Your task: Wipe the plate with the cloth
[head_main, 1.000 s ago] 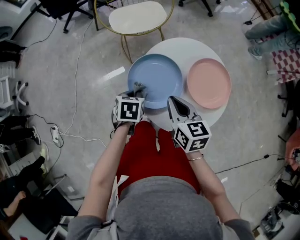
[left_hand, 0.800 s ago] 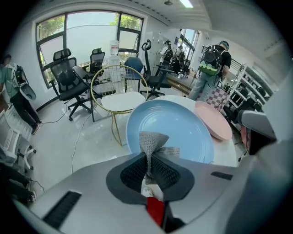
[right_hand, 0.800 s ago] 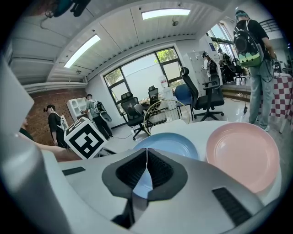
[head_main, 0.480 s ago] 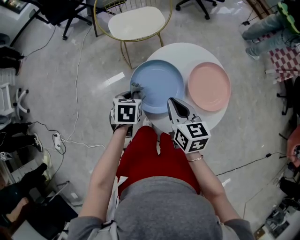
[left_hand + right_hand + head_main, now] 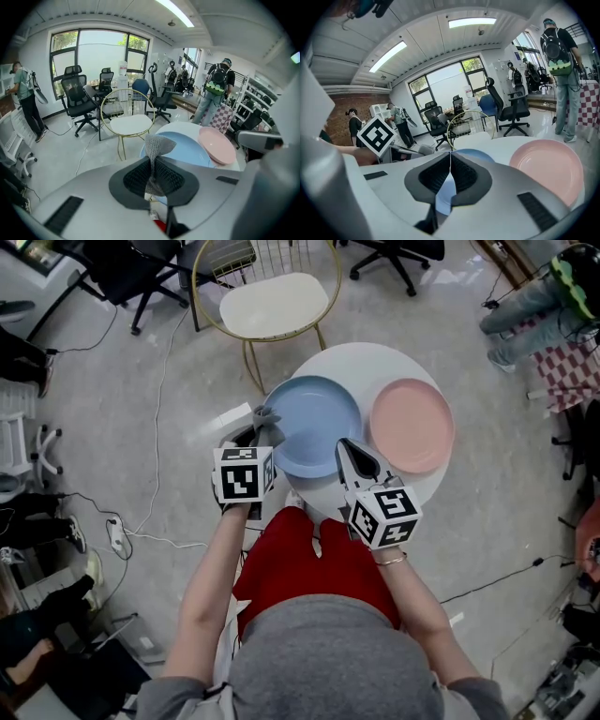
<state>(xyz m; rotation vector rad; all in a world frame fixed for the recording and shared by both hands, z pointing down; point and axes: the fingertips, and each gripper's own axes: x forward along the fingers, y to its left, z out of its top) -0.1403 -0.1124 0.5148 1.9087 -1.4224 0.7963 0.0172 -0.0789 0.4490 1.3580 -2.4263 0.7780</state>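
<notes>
Cloth (image 5: pixel 265 415) hangs from my left gripper (image 5: pixel 260 427) at the left rim of the blue plate (image 5: pixel 319 423) in the head view, and my right gripper (image 5: pixel 345 448) is over the near rim. My left gripper view shows its jaws clamped on the grey cloth. My right gripper view shows its jaws closed together on nothing.

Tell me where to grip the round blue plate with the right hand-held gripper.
Probably the near rim, coming low from the person's side: the round blue plate lies flat on the white table, so only its raised edge offers a pinch, and the right hand-held gripper is nearest there.
</notes>
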